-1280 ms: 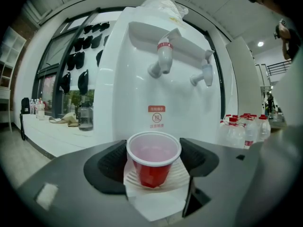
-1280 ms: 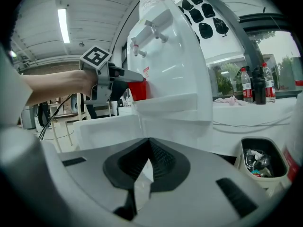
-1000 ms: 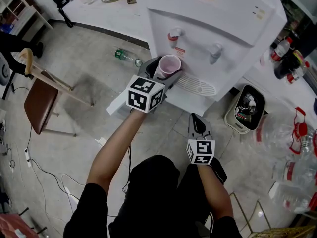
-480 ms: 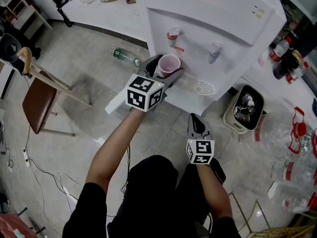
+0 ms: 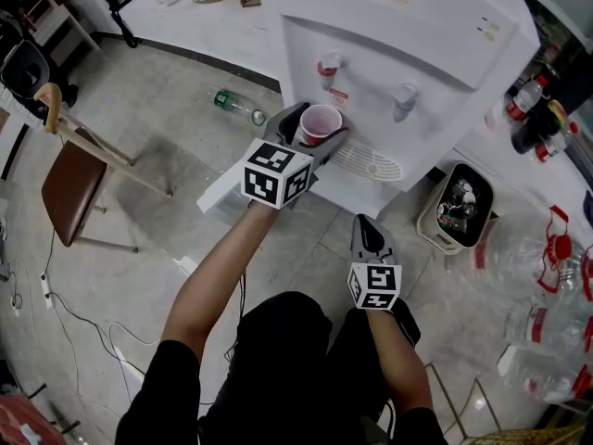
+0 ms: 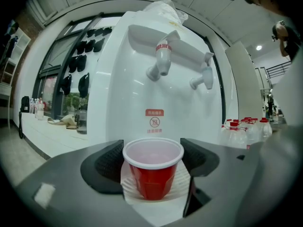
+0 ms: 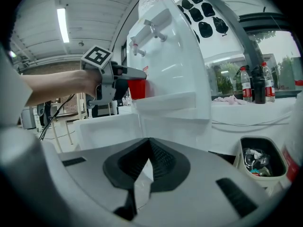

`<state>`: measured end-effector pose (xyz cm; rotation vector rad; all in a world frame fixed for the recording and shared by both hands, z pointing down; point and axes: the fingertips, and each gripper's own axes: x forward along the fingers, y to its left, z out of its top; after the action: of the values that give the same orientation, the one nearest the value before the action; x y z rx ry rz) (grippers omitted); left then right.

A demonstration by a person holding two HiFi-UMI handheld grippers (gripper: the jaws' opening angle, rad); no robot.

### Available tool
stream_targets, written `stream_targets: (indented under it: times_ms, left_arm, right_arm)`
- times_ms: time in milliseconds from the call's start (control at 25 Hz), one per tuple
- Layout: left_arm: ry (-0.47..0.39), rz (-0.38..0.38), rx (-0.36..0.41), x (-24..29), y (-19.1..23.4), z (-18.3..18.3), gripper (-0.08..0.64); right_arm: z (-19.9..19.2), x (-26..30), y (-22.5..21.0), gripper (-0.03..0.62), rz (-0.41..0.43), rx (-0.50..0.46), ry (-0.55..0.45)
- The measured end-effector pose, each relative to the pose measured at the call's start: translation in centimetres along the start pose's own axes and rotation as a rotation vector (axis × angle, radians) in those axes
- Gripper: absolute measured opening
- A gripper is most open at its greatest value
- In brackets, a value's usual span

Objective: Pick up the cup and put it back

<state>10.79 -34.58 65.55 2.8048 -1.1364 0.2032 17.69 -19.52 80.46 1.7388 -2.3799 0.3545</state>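
Holding in my left gripper point(image 5: 313, 130): the red cup point(image 6: 152, 174), upright, with one black pad pressed against each side of it just under the rim.
Cup's place: over the ribbed white drip tray point(image 5: 372, 163) of the water dispenser point(image 5: 408, 26), below the tap with the red band point(image 6: 162, 58). I cannot tell whether its base rests on the tray or hangs just above it.
Cup's inside: pale and pinkish. I cannot tell if there is anything in it.
Second tap point(image 6: 201, 79): beside the first, on the side away from the cup, with nothing under it.
My left arm: stretched forward from my lap to the dispenser front.
My right gripper point(image 5: 371, 222): jaws pressed together with nothing between them, held low in front of my knees, well apart from the cup and pointing toward the foot of the dispenser.
Floor, left of the dispenser: a plastic bottle point(image 5: 236, 107) with a green label, lying on its side.
Floor, right of the dispenser: a small bin point(image 5: 459, 202) with rubbish in it.
Further left: a brown chair point(image 5: 69, 193).
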Motion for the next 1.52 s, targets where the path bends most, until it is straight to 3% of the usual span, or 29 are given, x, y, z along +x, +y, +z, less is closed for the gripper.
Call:
stream_targets:
  times_ms: [720,1040,1520]
  left_arm:
    - [-0.019,-0.013,0.005,0.5,-0.4,0.1,0.382]
    - [-0.025,0.001,0.046,0.3,-0.3,0.6,0.382]
    - [-0.075,-0.003,0.020,-2.4,-1.1,2.3,0.382]
  right_arm:
    - [-0.2,-0.2,-0.5,-0.006,-0.001,0.000,0.003]
    - [-0.1,-0.2,-0.4,-0.006,0.001,0.003,0.000]
    - [0.0,-0.4,-0.4,-0.006,-0.005,-0.003,-0.001]
